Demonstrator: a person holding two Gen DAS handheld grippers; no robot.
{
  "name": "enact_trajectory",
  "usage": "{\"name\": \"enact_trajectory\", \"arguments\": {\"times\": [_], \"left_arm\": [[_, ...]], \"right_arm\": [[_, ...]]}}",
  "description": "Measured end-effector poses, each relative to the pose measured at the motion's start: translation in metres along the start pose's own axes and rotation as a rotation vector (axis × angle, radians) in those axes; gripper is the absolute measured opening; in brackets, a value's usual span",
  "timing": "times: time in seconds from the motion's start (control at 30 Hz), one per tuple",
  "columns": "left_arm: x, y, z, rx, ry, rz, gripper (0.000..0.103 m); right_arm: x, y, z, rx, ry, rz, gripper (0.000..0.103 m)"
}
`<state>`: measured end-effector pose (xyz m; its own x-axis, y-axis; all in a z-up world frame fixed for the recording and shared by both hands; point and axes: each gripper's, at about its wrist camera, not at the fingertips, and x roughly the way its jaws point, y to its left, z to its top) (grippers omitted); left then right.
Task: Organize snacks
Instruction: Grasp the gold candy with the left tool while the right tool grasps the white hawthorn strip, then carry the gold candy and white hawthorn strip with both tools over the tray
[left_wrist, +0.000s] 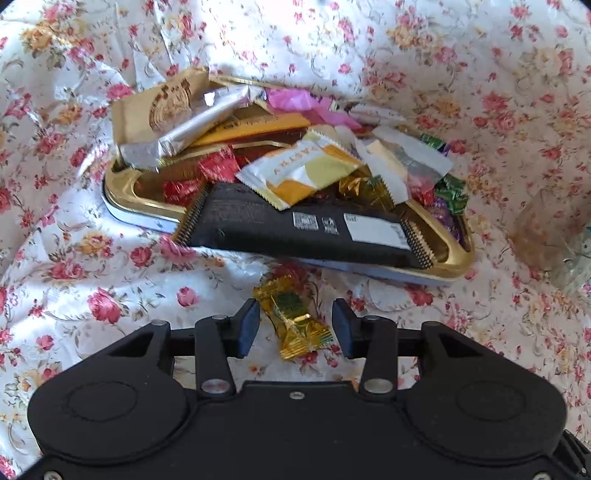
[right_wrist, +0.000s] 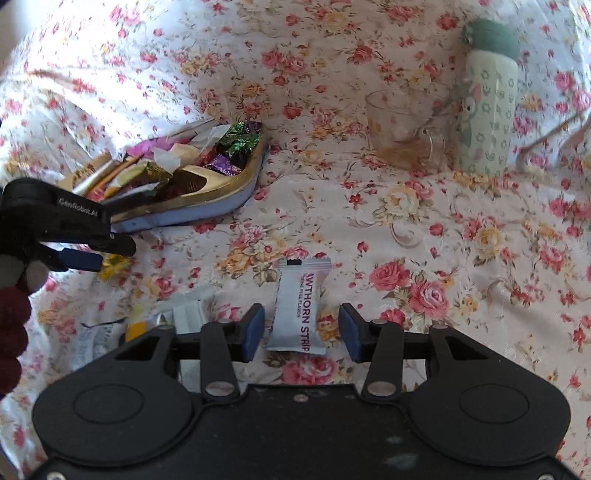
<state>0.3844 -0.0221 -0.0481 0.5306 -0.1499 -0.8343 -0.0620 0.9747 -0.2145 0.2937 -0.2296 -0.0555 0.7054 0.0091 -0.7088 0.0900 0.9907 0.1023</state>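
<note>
A gold tray (left_wrist: 122, 192) heaped with wrapped snacks sits on the floral cloth, a long black packet (left_wrist: 295, 229) lying across its near rim. In front of it a gold-wrapped candy (left_wrist: 295, 321) lies on the cloth between the spread fingers of my left gripper (left_wrist: 295, 326), whose pads are not pressing it. In the right wrist view a white "hawthorn strip" packet (right_wrist: 299, 306) lies flat between the fingers of my right gripper (right_wrist: 302, 328), with a gap on each side. The left gripper (right_wrist: 107, 254) shows there at the left edge, over the gold candy (right_wrist: 114, 264), near the tray (right_wrist: 221, 199).
An empty glass cup (right_wrist: 402, 129) and a green-and-white bottle (right_wrist: 487, 110) stand at the back right. Loose white wrappers (right_wrist: 188, 314) lie left of my right gripper. A dark red sleeve (right_wrist: 11, 325) is at the left edge. The cloth is wrinkled.
</note>
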Motion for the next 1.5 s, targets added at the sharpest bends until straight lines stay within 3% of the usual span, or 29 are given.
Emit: {"name": "enact_trajectory", "arguments": {"times": [0.13,0.2,0.4,0.67,1.07,1.33,1.5], "left_arm": [[0.002,-0.003,0.0,0.029,-0.006,0.01,0.048],[0.002,-0.003,0.001,0.037,-0.007,0.021,0.024],[-0.008,0.004,-0.004,0.045,0.002,-0.008,0.024],[-0.073,0.004,-0.038,0.124,-0.031,-0.015,0.025],[-0.173,0.007,-0.129,0.258,-0.017,-0.075,0.025],[-0.21,0.005,-0.193,0.304,-0.013,-0.057,0.025],[-0.227,0.002,-0.228,0.328,-0.039,-0.007,0.025]], "right_arm": [[0.001,0.009,-0.004,-0.089,-0.02,-0.046,0.028],[-0.001,0.009,-0.005,-0.1,-0.018,-0.036,0.027],[-0.024,0.005,-0.004,-0.071,-0.036,-0.01,0.026],[-0.089,-0.002,-0.015,0.006,-0.087,0.058,0.026],[-0.186,0.003,-0.072,0.083,-0.102,0.109,0.026],[-0.238,0.016,-0.119,0.083,-0.113,0.062,0.026],[-0.261,0.022,-0.147,0.1,-0.109,0.075,0.026]]}}
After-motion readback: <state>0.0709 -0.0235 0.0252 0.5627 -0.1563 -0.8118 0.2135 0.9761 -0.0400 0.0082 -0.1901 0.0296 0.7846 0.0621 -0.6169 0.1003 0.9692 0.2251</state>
